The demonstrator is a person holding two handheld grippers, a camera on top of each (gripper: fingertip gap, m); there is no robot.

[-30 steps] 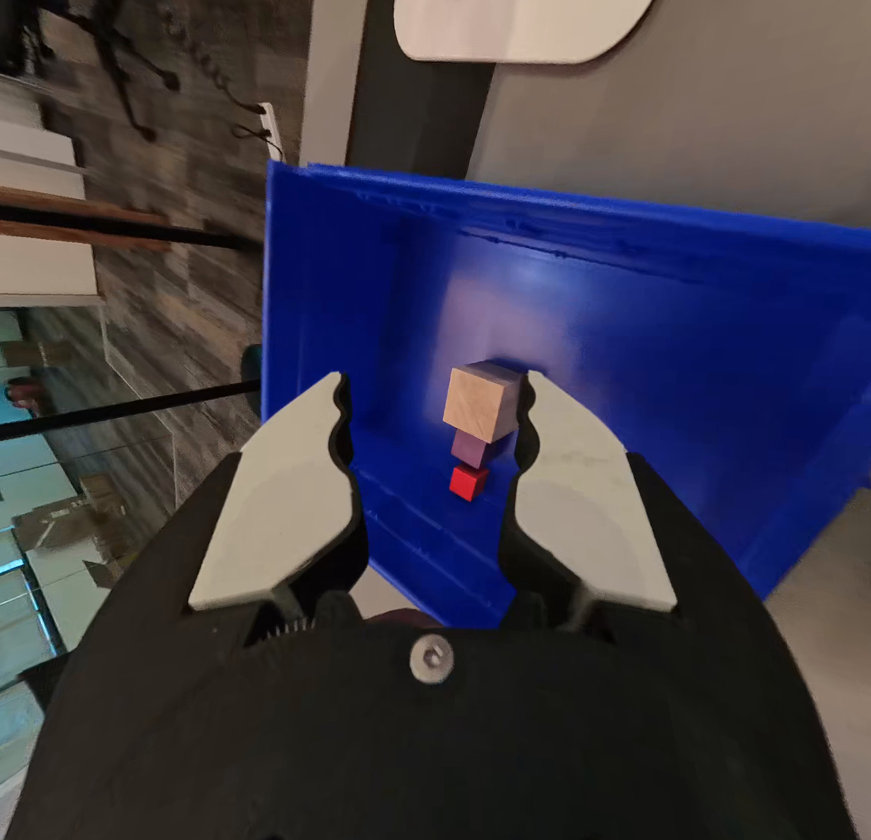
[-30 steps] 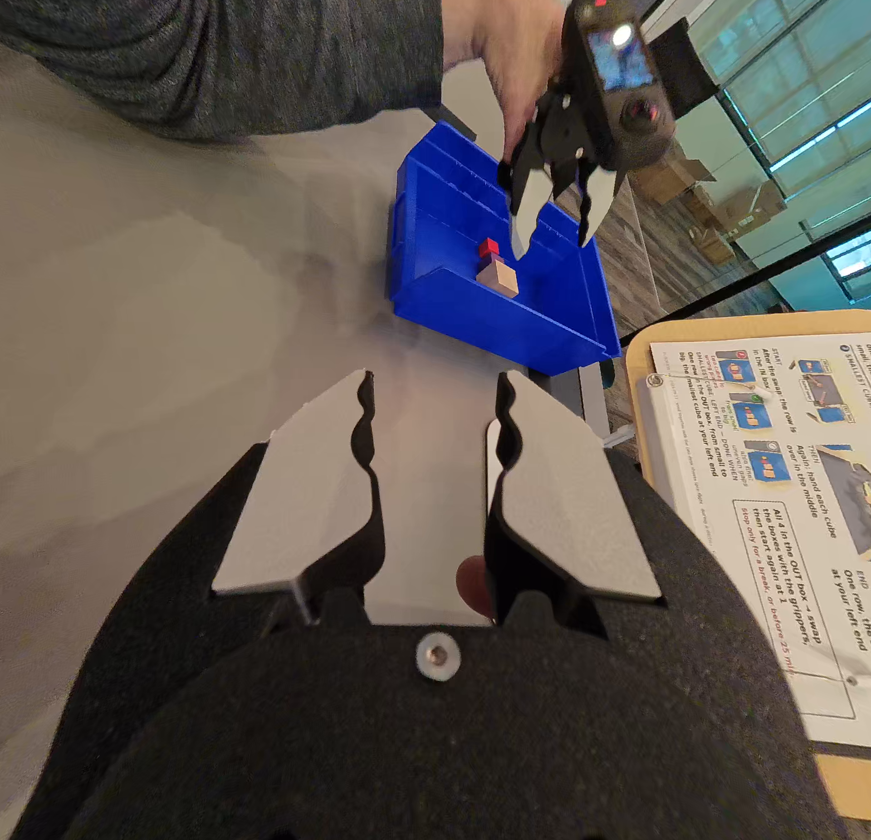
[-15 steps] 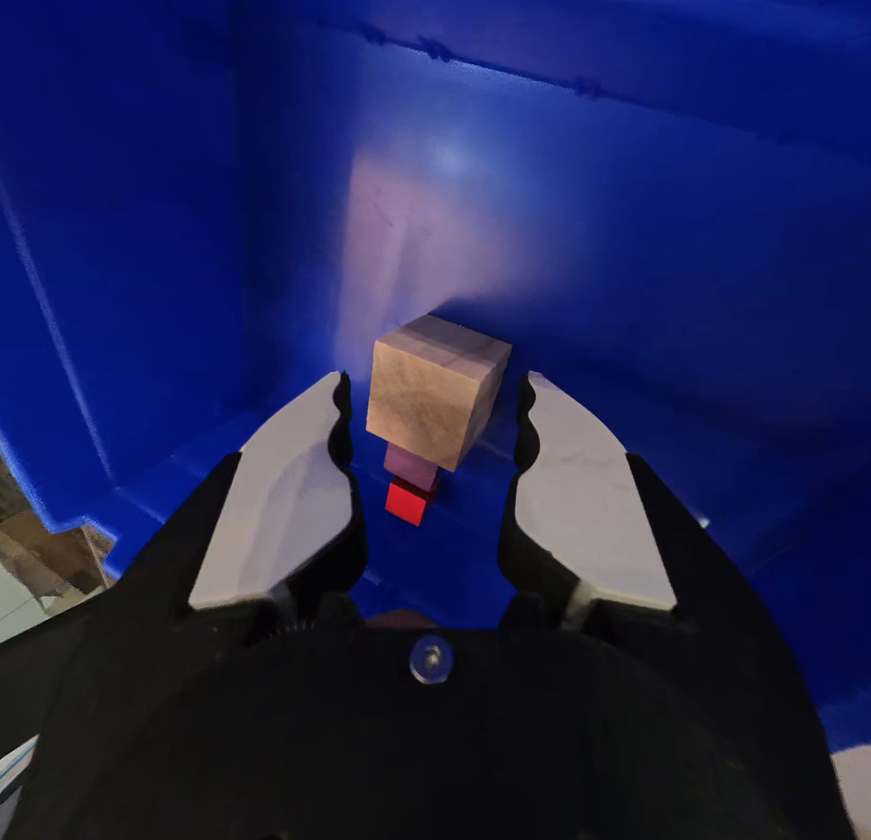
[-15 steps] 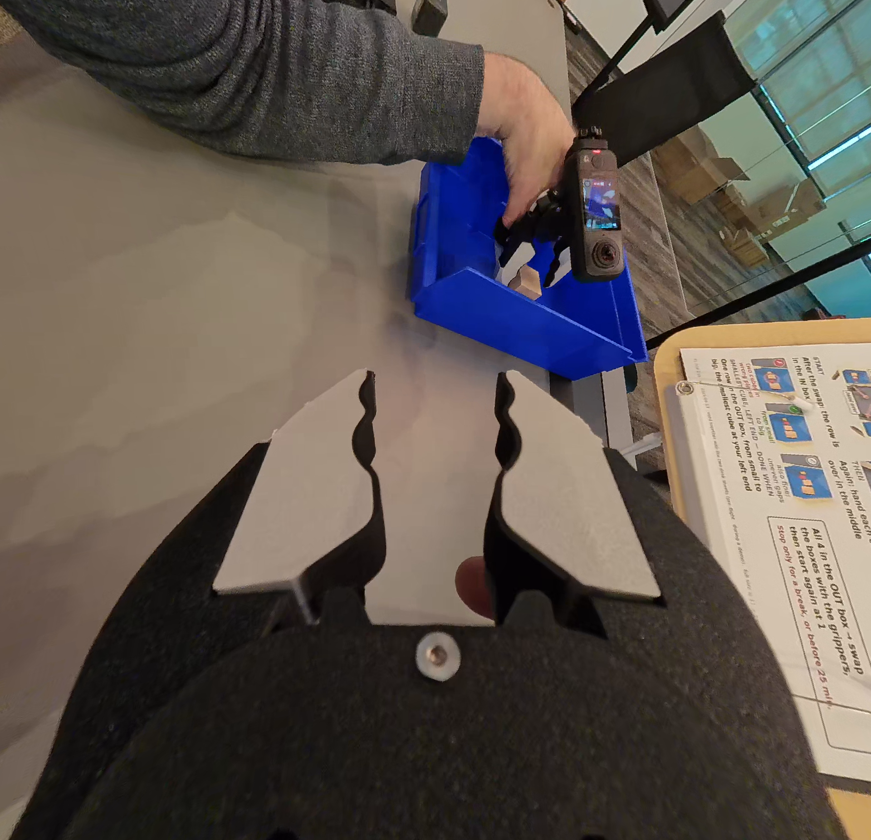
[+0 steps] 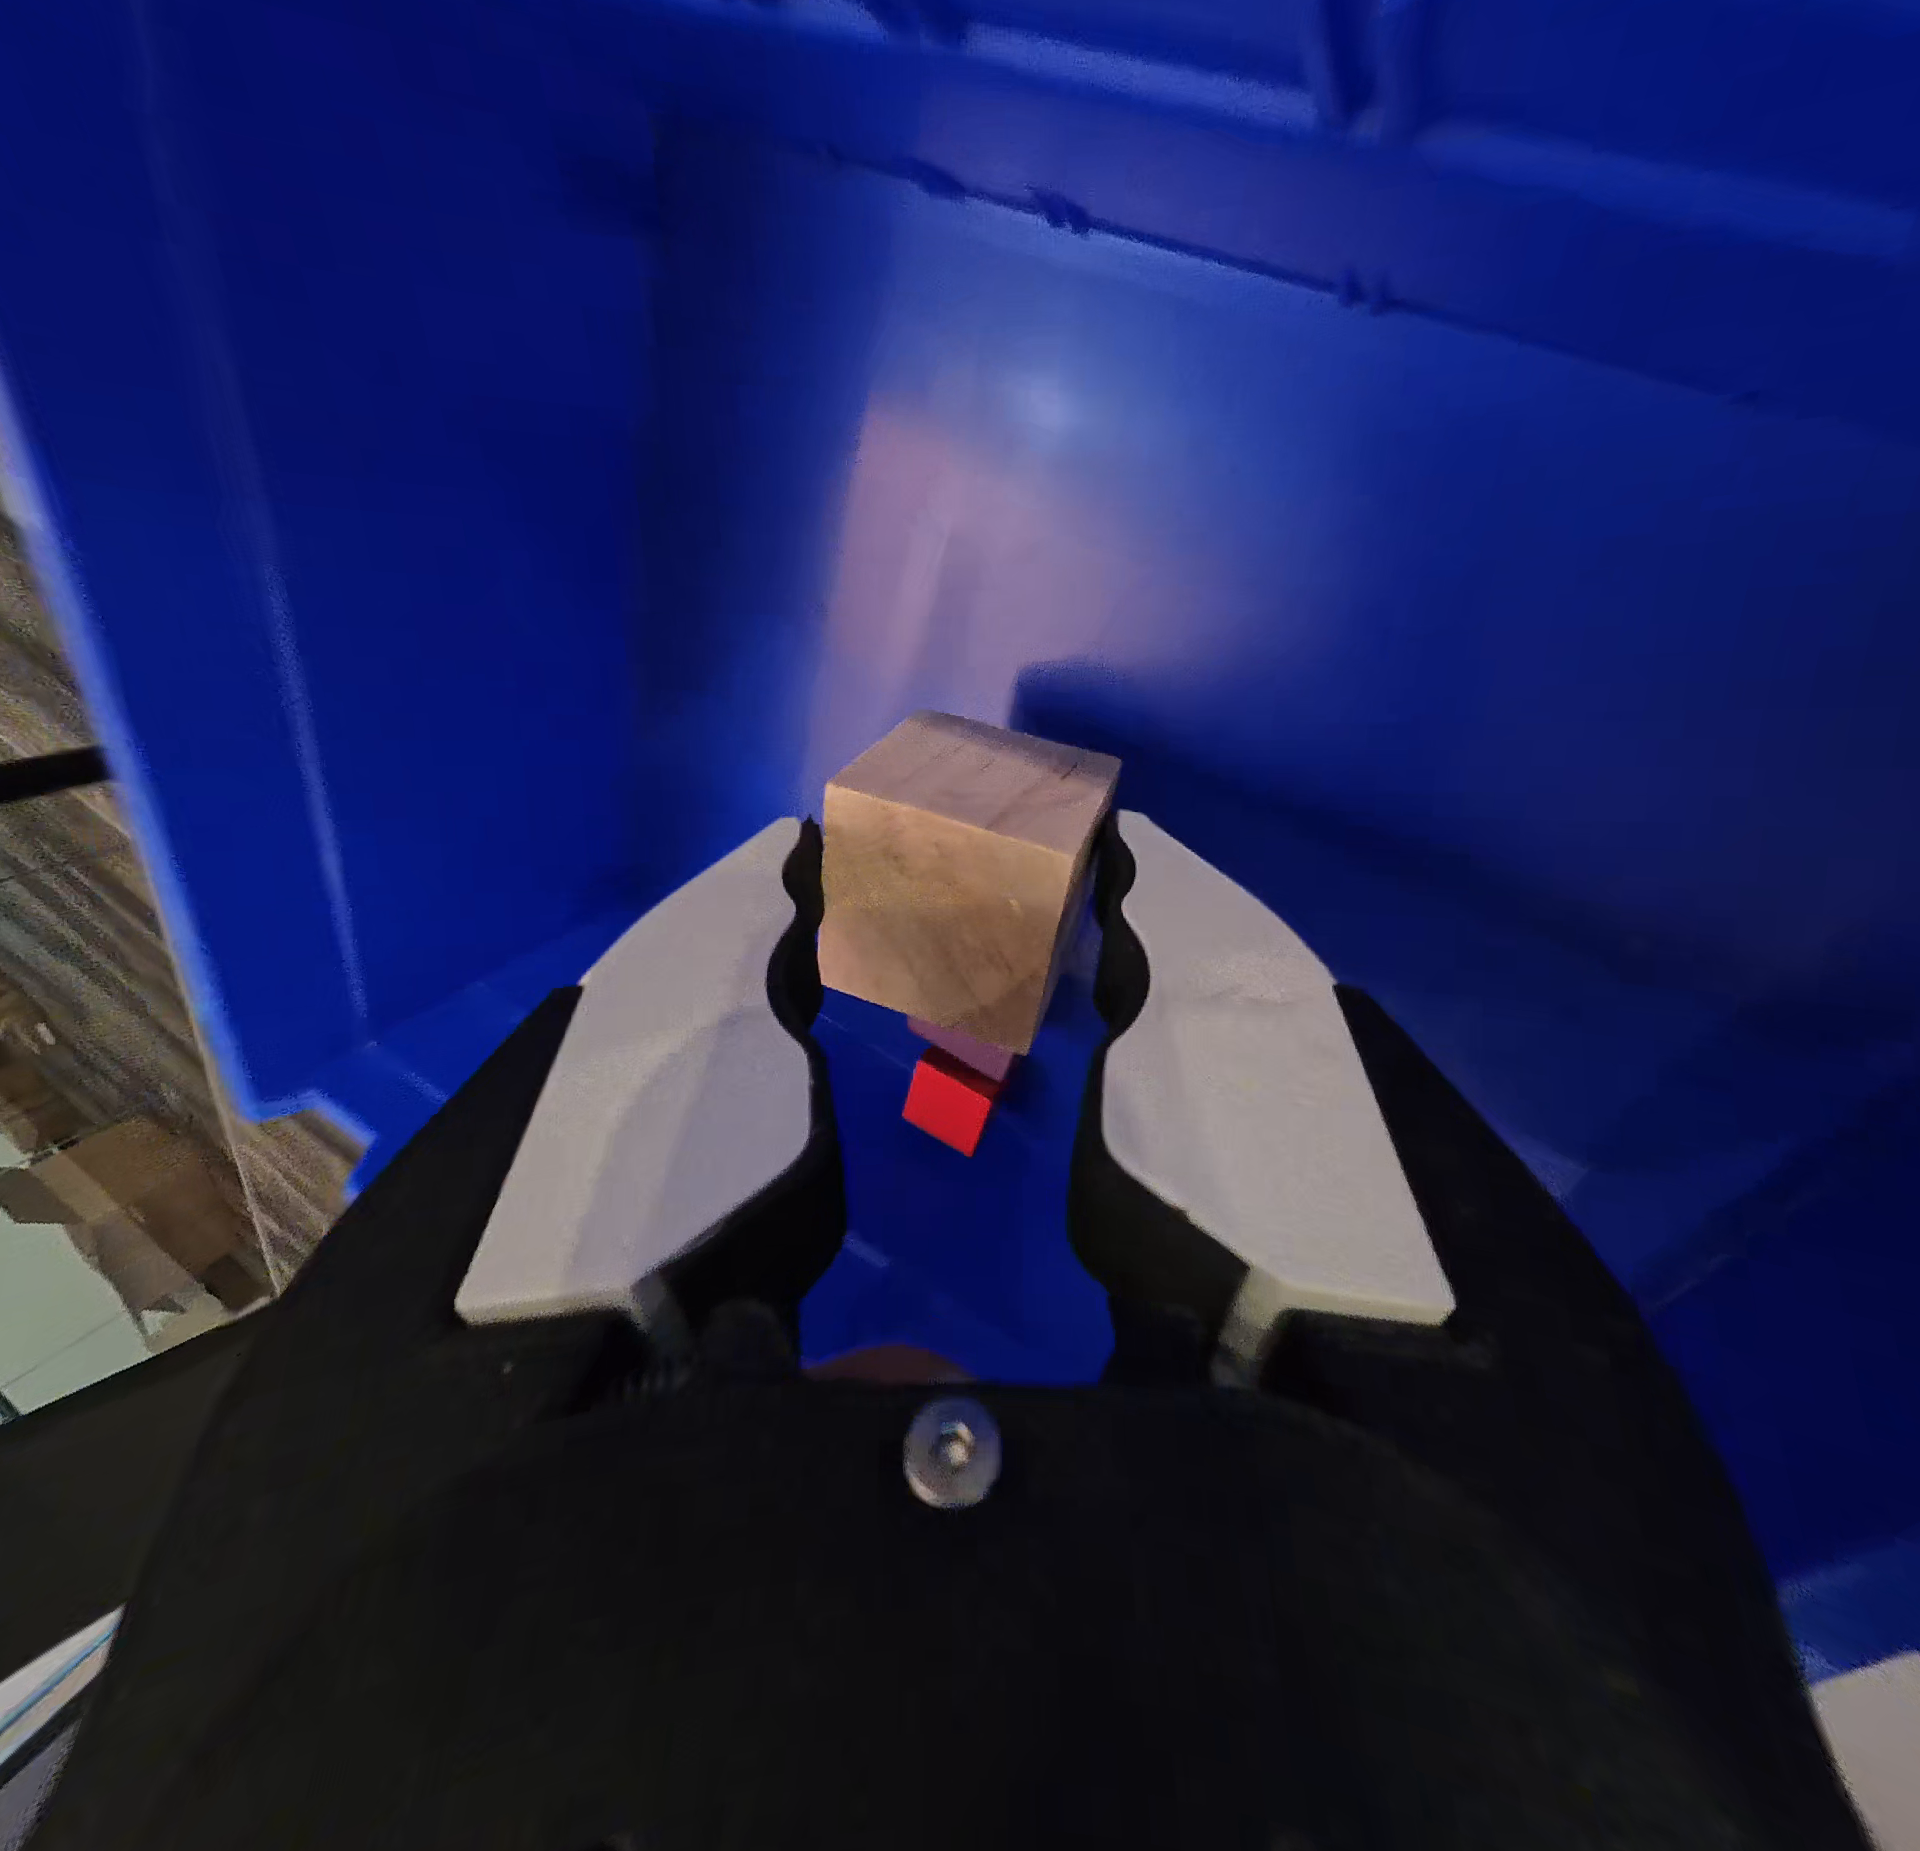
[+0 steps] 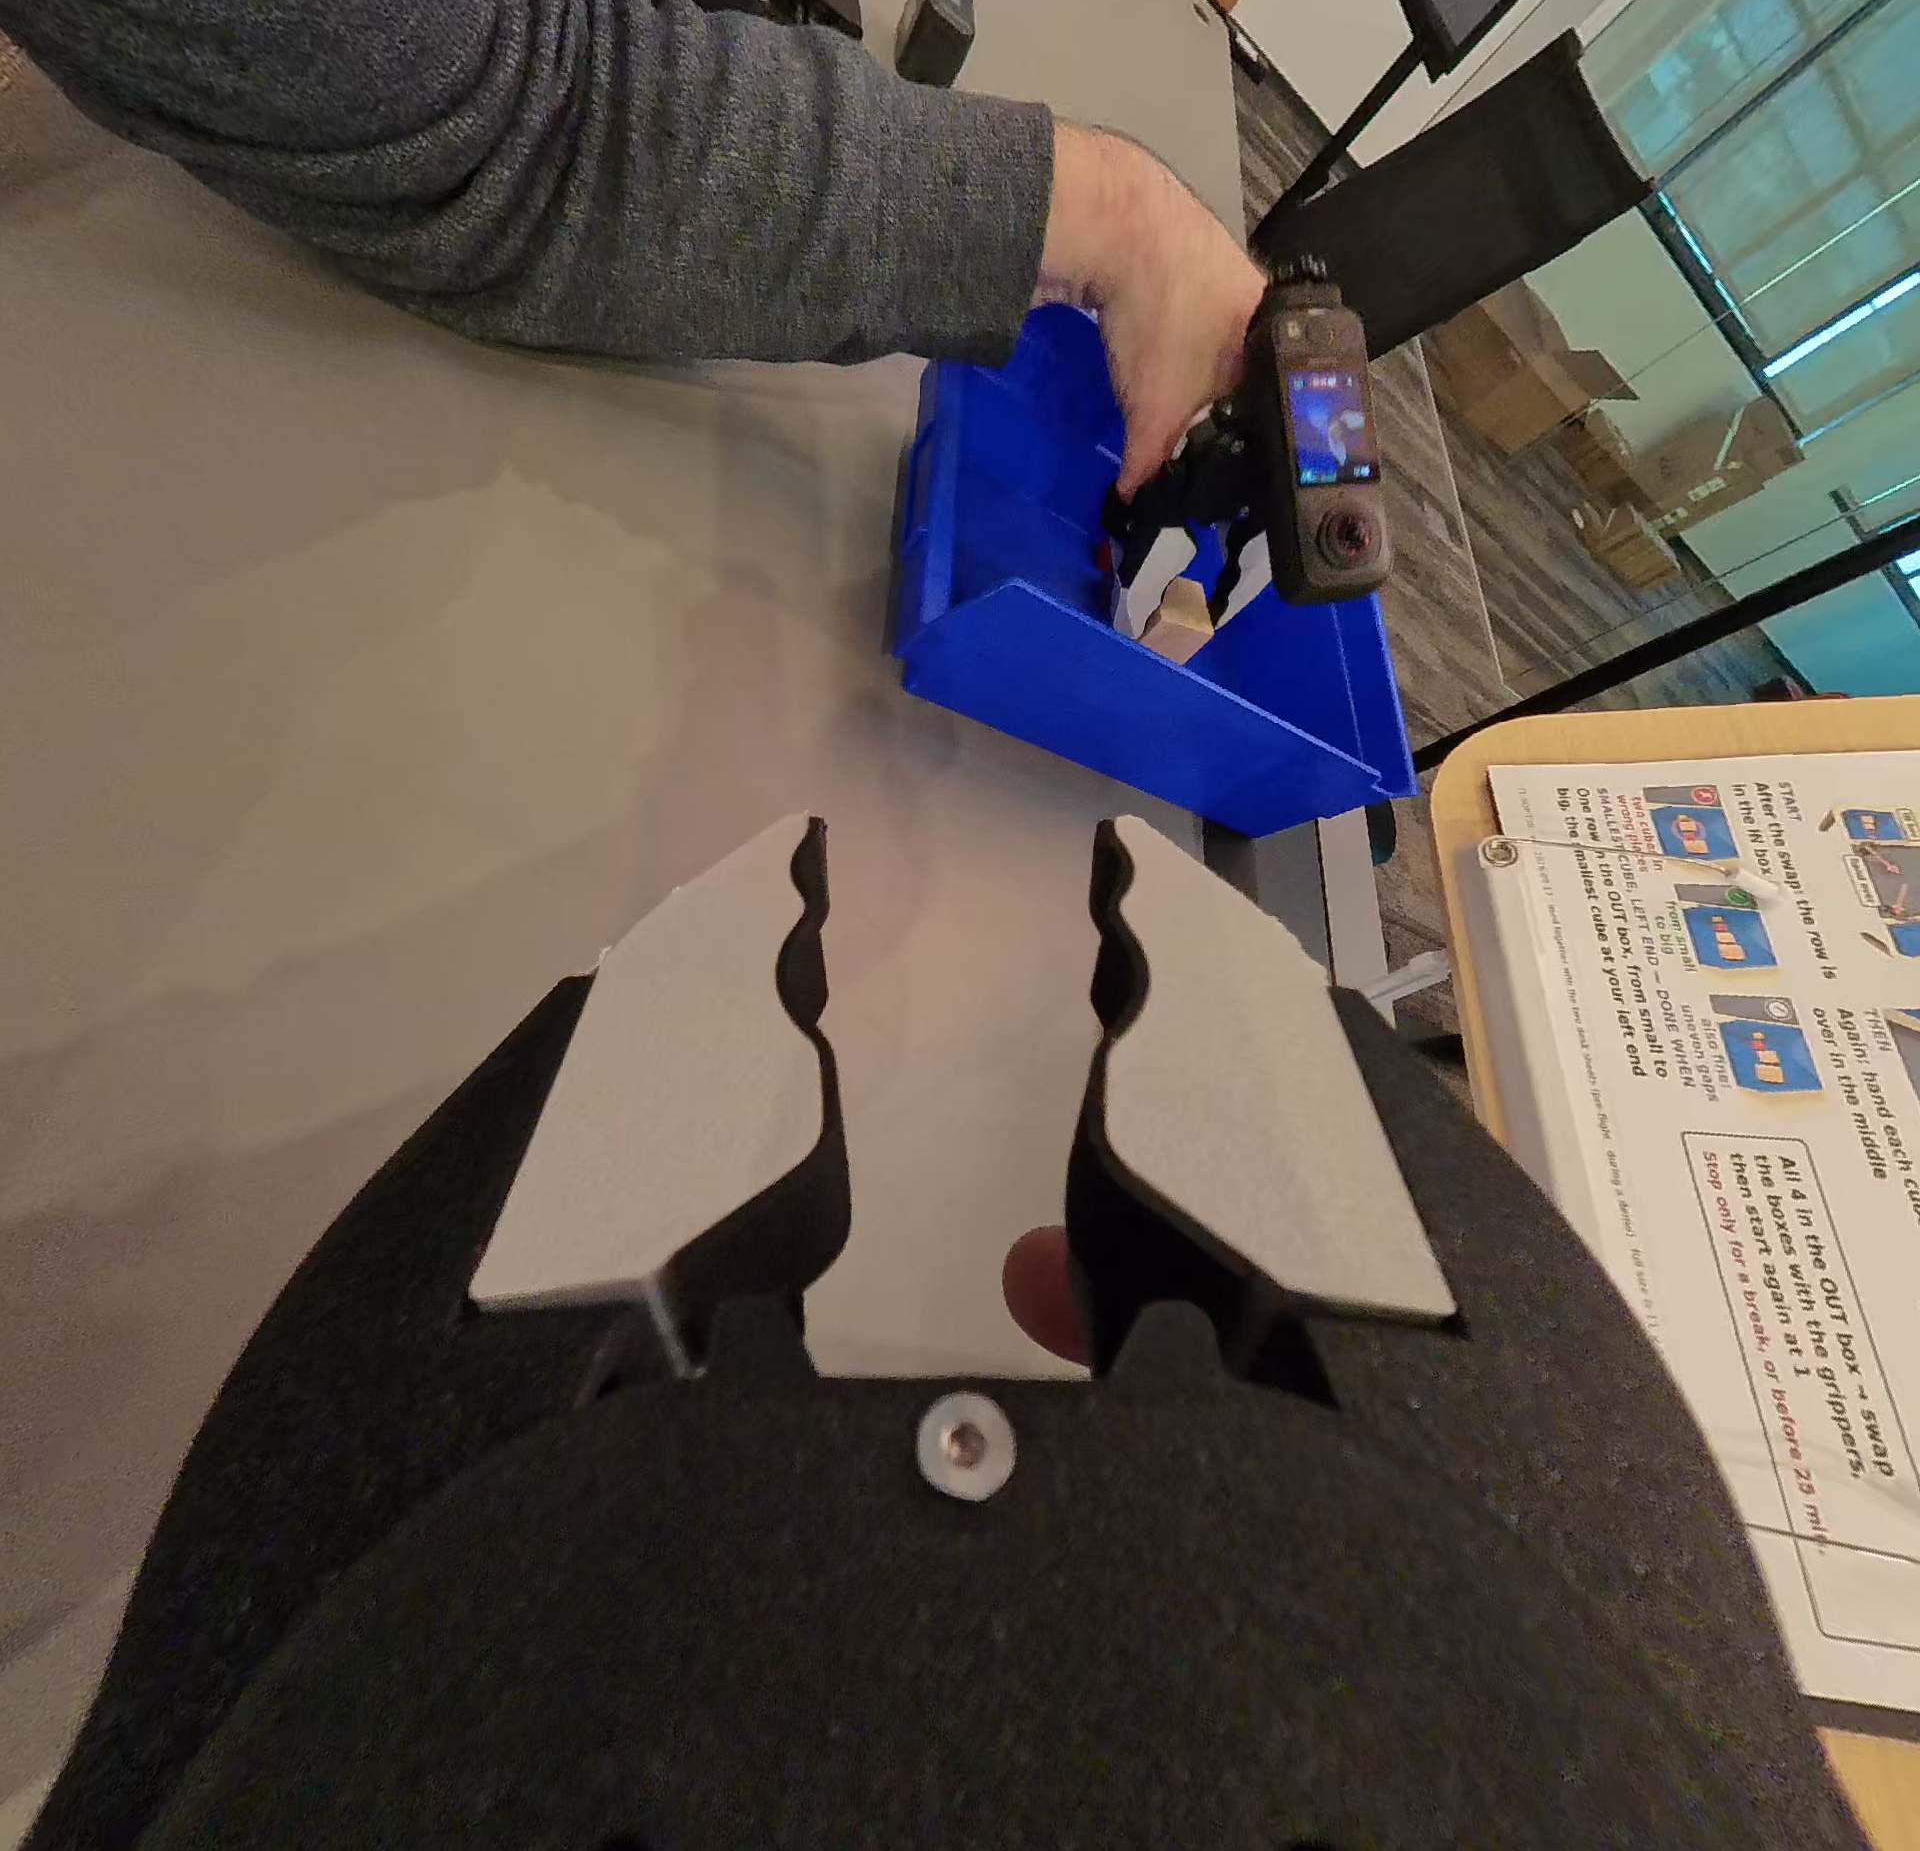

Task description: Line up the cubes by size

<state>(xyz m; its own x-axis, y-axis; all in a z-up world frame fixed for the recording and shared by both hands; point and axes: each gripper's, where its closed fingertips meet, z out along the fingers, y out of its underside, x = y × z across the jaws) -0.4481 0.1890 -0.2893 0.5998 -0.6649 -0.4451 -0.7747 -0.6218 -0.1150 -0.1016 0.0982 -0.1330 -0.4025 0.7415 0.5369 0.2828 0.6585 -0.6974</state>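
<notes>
My left gripper [image 5: 961,835] is down inside the blue bin [image 5: 520,451]. Its two pads press on the sides of the large wooden cube [image 5: 956,887]. Behind that cube, toward the camera, a small purple cube [image 5: 971,1053] and a smaller red cube [image 5: 948,1115] lie in a row on the bin floor. The right wrist view shows the same gripper [image 6: 1184,575] in the bin [image 6: 1122,700] with the wooden cube [image 6: 1179,622] between its fingers. My right gripper [image 6: 956,835] is open and empty above the grey table [image 6: 416,658].
A person's hand [image 6: 1143,274] and grey sleeve [image 6: 571,139] hold the left gripper. A wooden board [image 6: 1475,762] with a printed sheet [image 6: 1714,1126] lies at the right. Dark devices [image 6: 935,4] sit on the far table. The bin stands by the table's edge. Left tips to right tips: about 40 cm.
My left gripper went down into the bin around the wooden cube, and its fingers closed onto the cube's sides. My right gripper stayed open over the table.
</notes>
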